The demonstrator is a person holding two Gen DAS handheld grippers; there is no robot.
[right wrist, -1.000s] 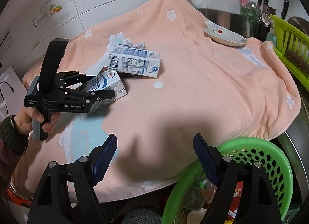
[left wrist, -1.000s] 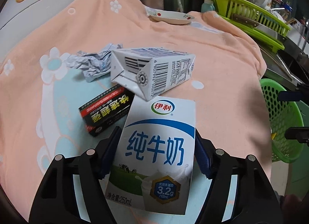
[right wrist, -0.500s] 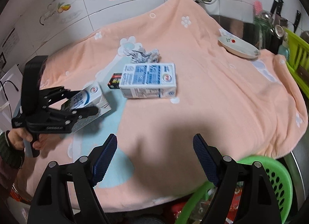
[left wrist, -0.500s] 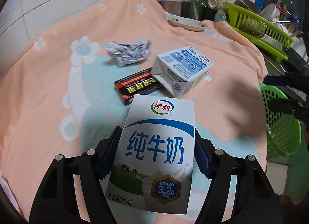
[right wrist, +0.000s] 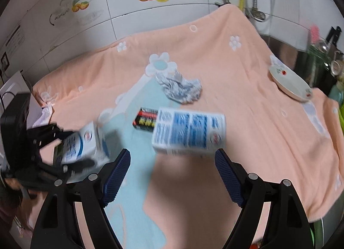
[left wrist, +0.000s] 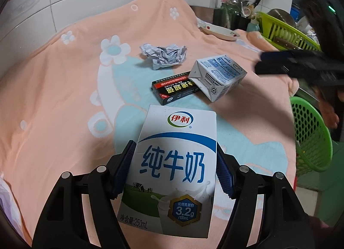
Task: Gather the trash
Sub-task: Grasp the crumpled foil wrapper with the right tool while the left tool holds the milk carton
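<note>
Cardboard is what matters here: a second milk carton (right wrist: 189, 134) lies on its side on the peach towel (right wrist: 247, 102), long axis crosswise, just ahead of the wide, empty right gripper (right wrist: 173, 175). The left gripper (left wrist: 175, 171) is clamped on an upright milk carton (left wrist: 172, 169), so the right hand is nearer and free.

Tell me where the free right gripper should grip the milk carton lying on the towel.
Grip the lying milk carton across its short width, mid-body, descending from above with the open right gripper. Its long flat faces suit the pads; avoid the folded end over the black box.
</note>
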